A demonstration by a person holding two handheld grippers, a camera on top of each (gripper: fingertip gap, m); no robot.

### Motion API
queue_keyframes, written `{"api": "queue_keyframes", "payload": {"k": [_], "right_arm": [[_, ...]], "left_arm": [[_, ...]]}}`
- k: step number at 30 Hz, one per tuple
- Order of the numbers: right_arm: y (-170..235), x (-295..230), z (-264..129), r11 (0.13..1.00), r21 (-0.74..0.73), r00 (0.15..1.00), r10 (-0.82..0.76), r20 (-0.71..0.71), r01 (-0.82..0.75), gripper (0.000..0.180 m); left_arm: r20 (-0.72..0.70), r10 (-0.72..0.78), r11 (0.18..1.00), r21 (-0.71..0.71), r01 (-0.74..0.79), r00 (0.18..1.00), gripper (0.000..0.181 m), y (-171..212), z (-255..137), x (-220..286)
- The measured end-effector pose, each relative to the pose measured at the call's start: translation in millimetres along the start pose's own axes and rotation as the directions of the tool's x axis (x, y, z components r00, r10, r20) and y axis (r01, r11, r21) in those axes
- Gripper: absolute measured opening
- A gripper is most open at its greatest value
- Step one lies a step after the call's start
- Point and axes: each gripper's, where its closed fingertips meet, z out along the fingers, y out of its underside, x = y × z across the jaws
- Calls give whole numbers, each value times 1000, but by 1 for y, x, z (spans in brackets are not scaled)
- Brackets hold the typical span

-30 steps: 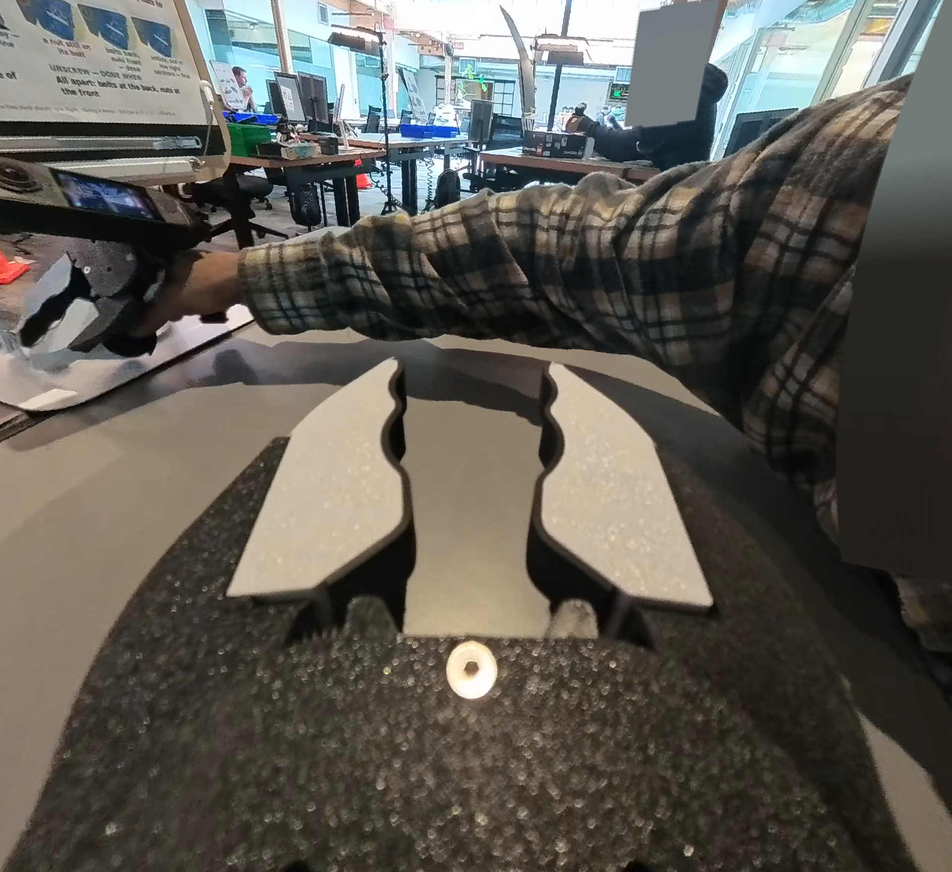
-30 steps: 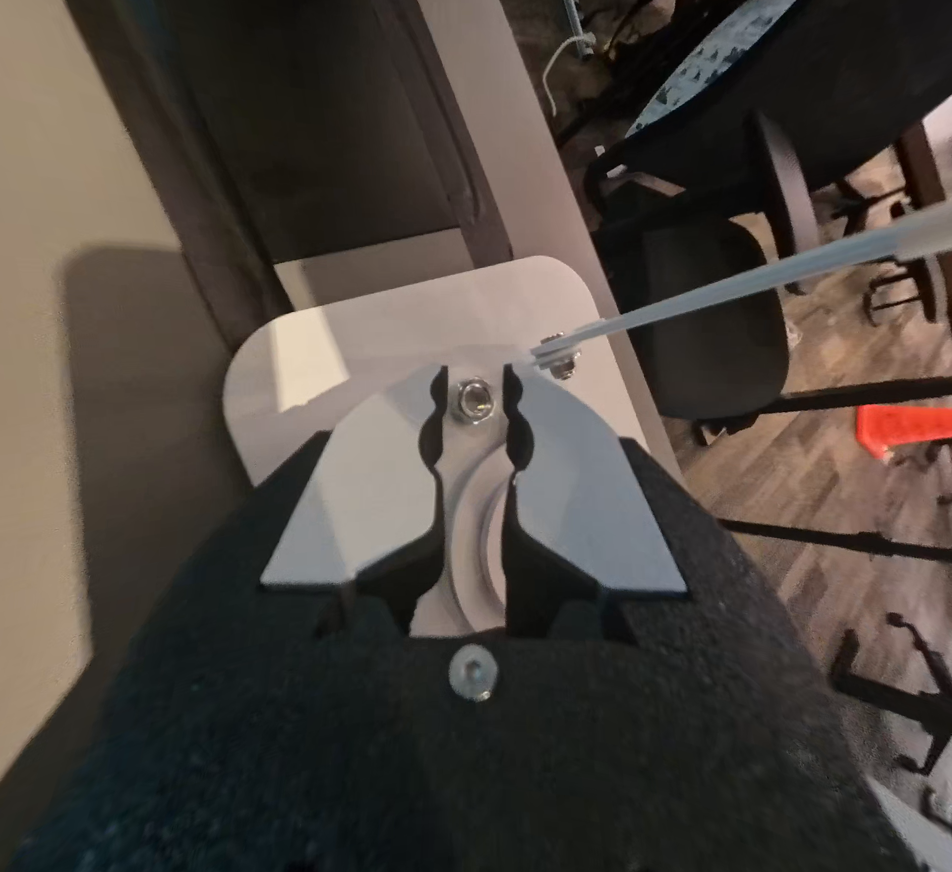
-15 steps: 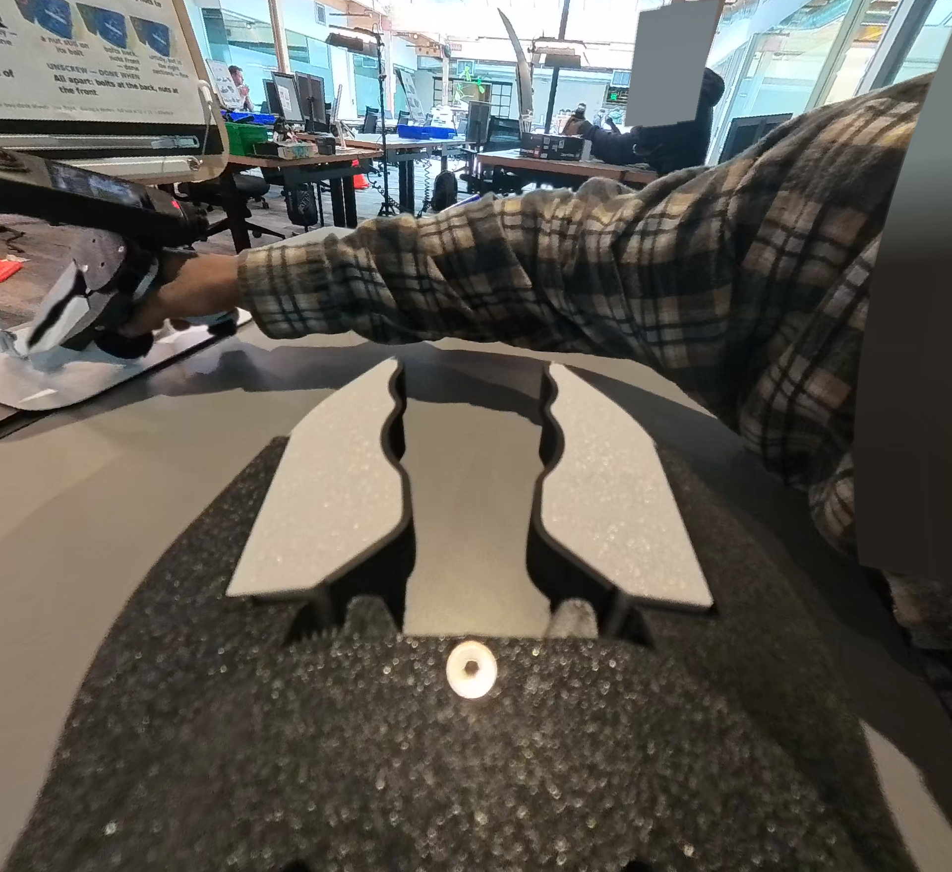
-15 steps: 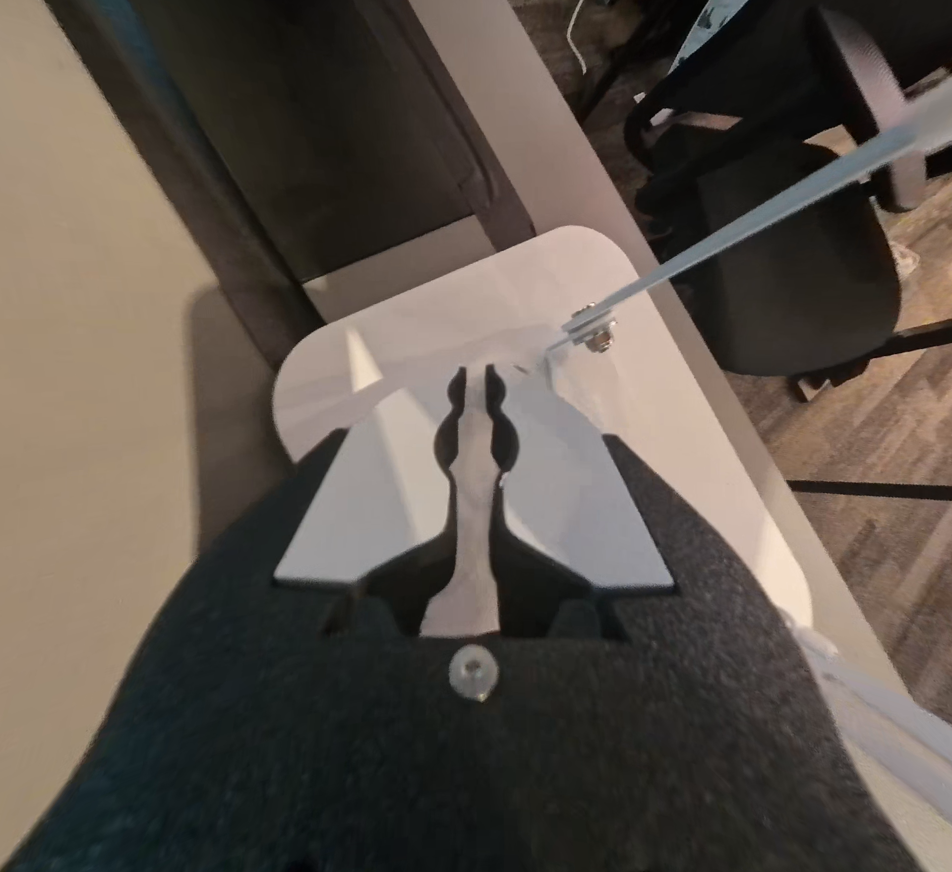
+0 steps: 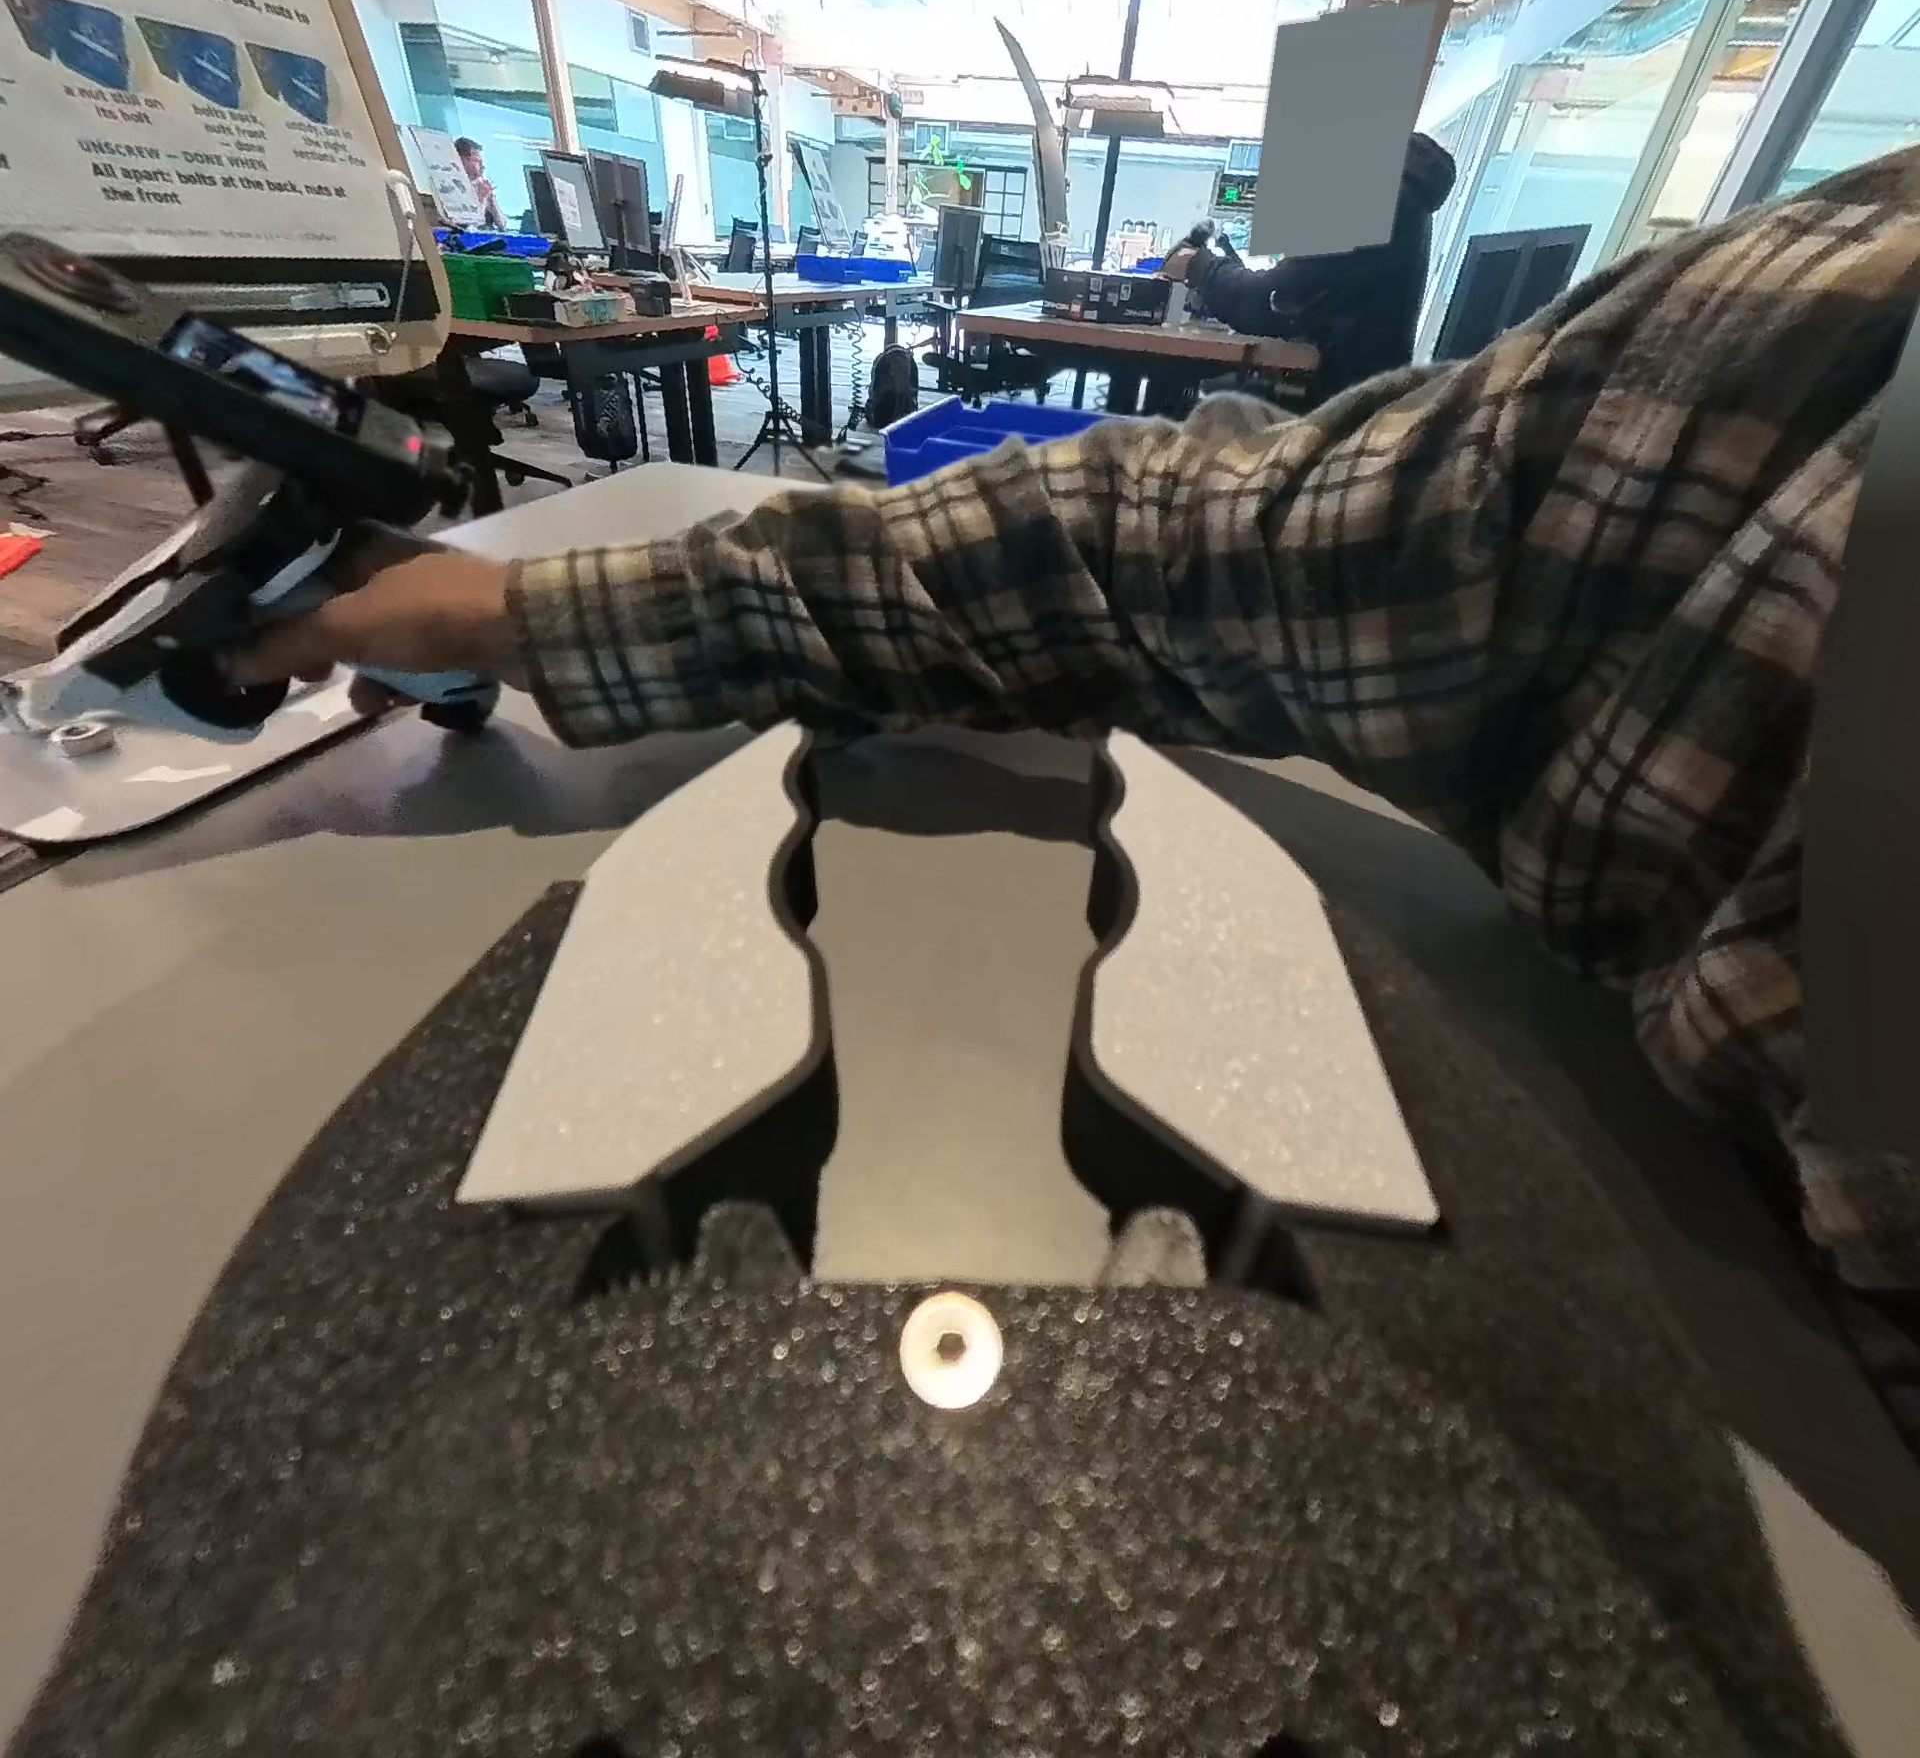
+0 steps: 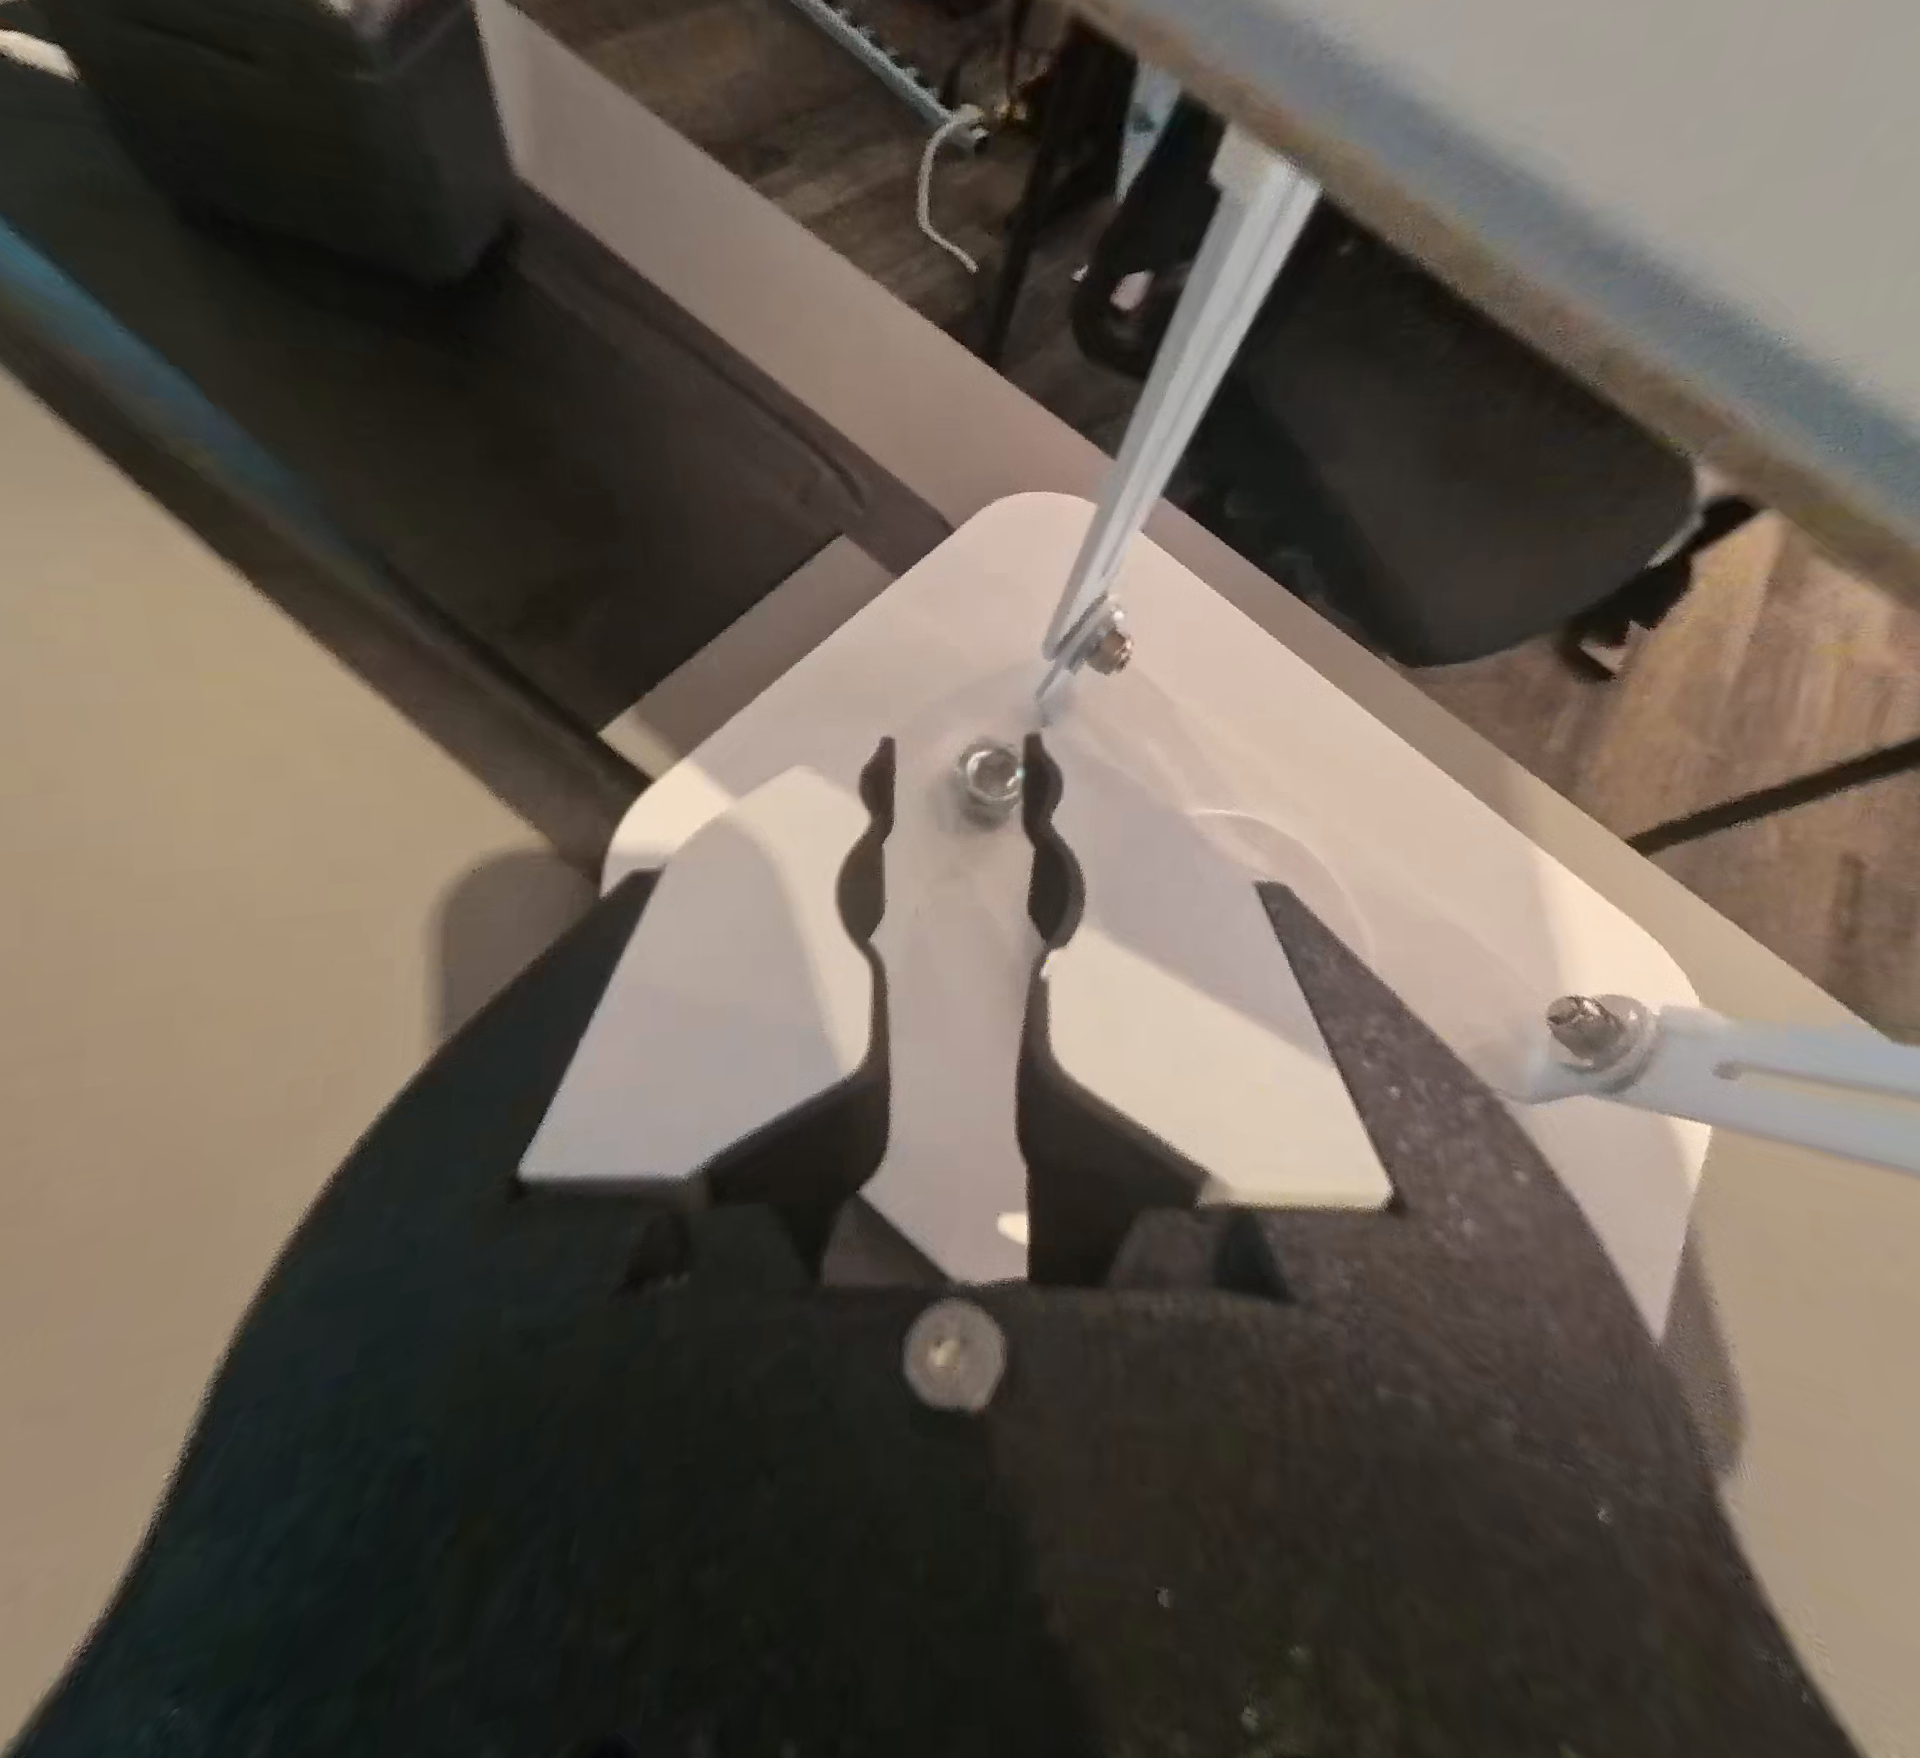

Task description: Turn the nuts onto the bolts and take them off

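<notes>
At 12 o'clock between the right gripper [image 6: 956, 789] tips sits the small silver hex nut [image 6: 985, 773] on the white rounded plate [image 6: 1226, 773]. Half a second ago the jaws were nearly together with no nut between them; now they stand apart, the nut near the right finger, contact unclear. Reads as a regrip between turns, so threading probably isn't finished. Left gripper [image 5: 951, 856] idles spread and empty over the grey surface [image 5: 208, 981], unchanged.
</notes>
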Motion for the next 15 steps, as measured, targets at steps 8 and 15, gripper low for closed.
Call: {"api": "queue_keyframes", "payload": {"k": [8,15], "right_arm": [[8,13,16,989,-111,987,79,-140,-95,30],[7,17,11,975,-89,955,176,-238,-202,44]], "left_arm": [[0,0,1000,10,0,1000,49,-3,-2,0],[-1,10,1000,14,-10,1000,49,-5,-3,2]]}}
